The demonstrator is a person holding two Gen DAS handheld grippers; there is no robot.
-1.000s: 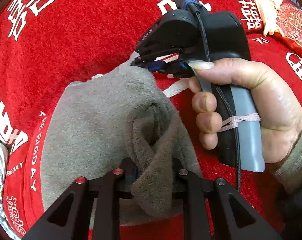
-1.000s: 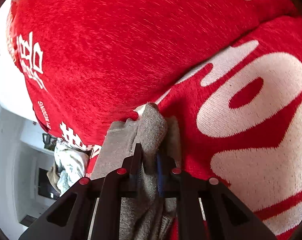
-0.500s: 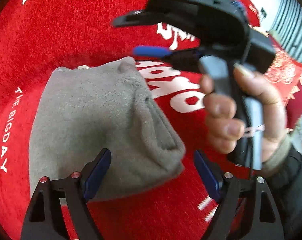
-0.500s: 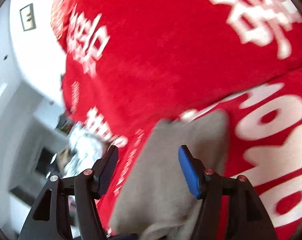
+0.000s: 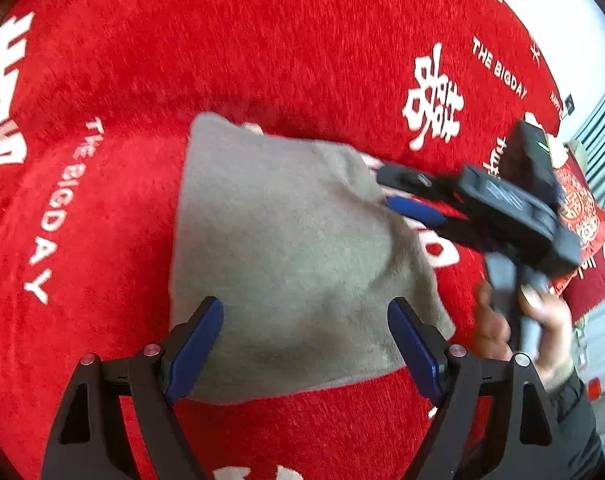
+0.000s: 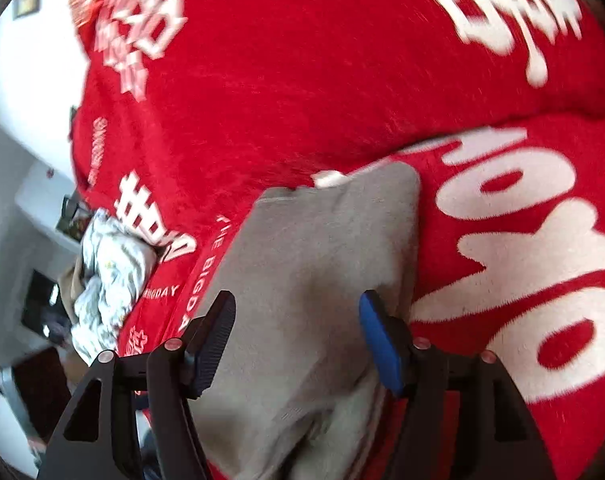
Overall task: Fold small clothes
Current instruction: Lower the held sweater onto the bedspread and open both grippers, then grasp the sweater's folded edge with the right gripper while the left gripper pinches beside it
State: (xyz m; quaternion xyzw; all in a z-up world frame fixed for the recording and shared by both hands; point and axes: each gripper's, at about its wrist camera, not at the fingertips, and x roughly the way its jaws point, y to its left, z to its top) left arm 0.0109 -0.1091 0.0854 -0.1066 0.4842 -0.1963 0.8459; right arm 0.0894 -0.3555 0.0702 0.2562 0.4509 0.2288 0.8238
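A folded grey garment (image 5: 294, 256) lies flat on the red blanket (image 5: 262, 48) printed with white characters and "THE BIGDAY". The left gripper (image 5: 306, 340) hangs over the garment's near edge with its blue-padded jaws spread wide, gripping nothing. The right gripper (image 6: 296, 340), held in a hand (image 5: 530, 328), is above the garment's far side; its jaws stand well apart and hold nothing. A crumpled white patterned cloth (image 6: 110, 276) sits at the blanket's edge, well apart.

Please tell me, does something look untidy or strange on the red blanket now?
Nothing odd on it: the grey cloth lies folded on the red blanket. At the blanket's edge, a crumpled white garment sits unfolded.
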